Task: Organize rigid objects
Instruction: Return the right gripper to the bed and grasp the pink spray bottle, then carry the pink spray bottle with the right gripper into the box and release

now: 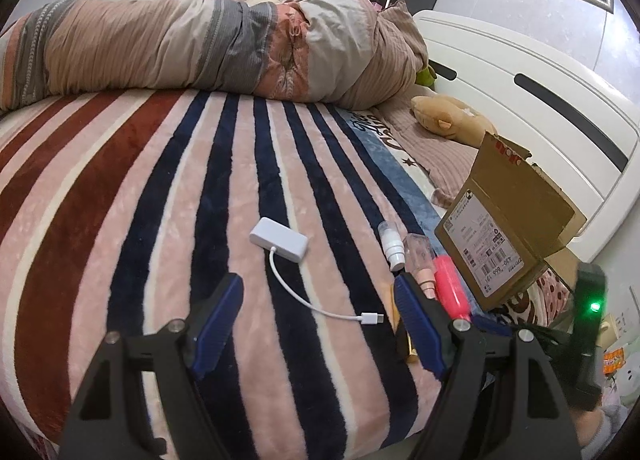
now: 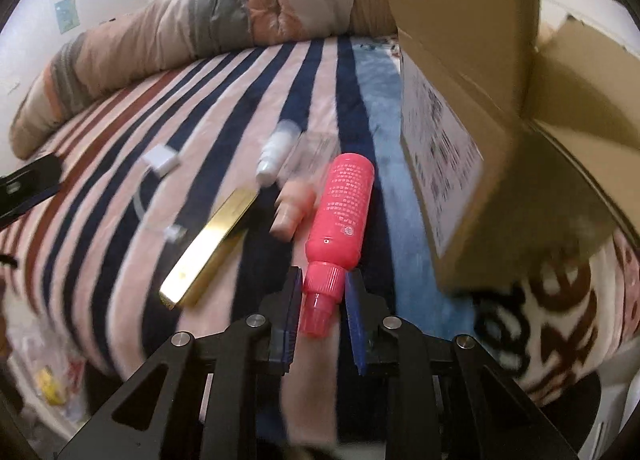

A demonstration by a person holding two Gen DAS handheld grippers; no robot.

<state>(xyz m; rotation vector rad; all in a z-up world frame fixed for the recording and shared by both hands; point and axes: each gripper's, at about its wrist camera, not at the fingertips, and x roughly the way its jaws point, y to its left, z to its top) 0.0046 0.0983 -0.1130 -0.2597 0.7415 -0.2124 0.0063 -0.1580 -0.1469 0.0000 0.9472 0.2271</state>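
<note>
In the right wrist view my right gripper (image 2: 320, 292) is shut on the cap end of a pink bottle (image 2: 344, 207), whose body points away over the striped blanket. Beside it lie a gold bar-shaped case (image 2: 210, 244), a pale pink bottle (image 2: 292, 207) and a small white bottle (image 2: 276, 155). An open cardboard box (image 2: 480, 131) stands just right of the bottle. In the left wrist view my left gripper (image 1: 318, 300) is open above a white adapter (image 1: 279, 243) with its cable. The pink bottle (image 1: 452, 288), the white bottle (image 1: 392, 246) and the box (image 1: 508, 227) show at its right.
The striped blanket (image 1: 160, 199) covers the bed. A rolled duvet (image 1: 200, 47) lies along the far side. A plush toy (image 1: 448, 115) sits by the white headboard (image 1: 540, 91). The bed edge runs near the bottom of both views.
</note>
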